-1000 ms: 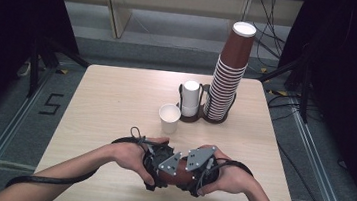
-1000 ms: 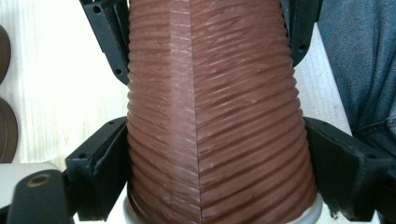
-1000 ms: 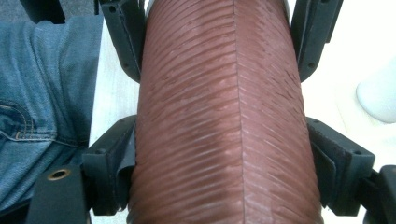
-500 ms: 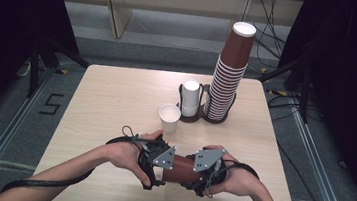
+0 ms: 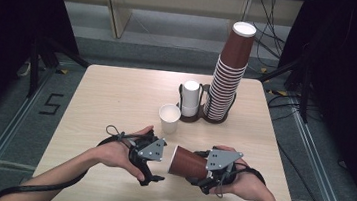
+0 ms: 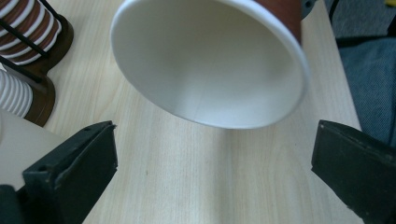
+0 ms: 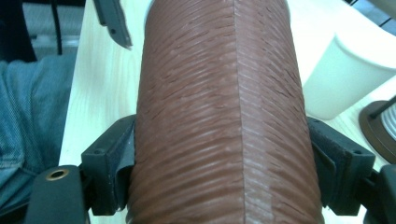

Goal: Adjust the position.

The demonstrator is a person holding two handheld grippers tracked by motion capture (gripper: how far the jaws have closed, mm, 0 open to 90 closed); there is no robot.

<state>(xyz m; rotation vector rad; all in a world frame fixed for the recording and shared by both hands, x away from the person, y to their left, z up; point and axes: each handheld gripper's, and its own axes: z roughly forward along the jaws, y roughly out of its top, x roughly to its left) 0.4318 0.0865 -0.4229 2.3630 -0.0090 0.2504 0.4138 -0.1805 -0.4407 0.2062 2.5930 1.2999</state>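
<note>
A brown ribbed paper cup [image 5: 189,164] lies on its side above the near part of the table, mouth towards the left. My right gripper [image 5: 200,169] is shut on its body; in the right gripper view both pads press the cup [image 7: 219,107]. My left gripper [image 5: 158,165] stands just left of the cup's mouth. Its jaws have just been opening and are now wide apart. In the left gripper view the cup's white inside [image 6: 210,60] sits beyond the open left gripper [image 6: 215,186], with nothing between the jaws.
A lone white cup [image 5: 169,118] stands upright mid-table, also in the right gripper view [image 7: 345,79]. Behind it a wire holder carries a short white cup stack [image 5: 190,97] and a tall brown cup stack [image 5: 229,75]. The wooden table [image 5: 111,98] ends close behind both hands.
The two hands have drawn apart. The left gripper's jaws opened and came off the brown cup, which now shows between the grippers, held by the right one.
</note>
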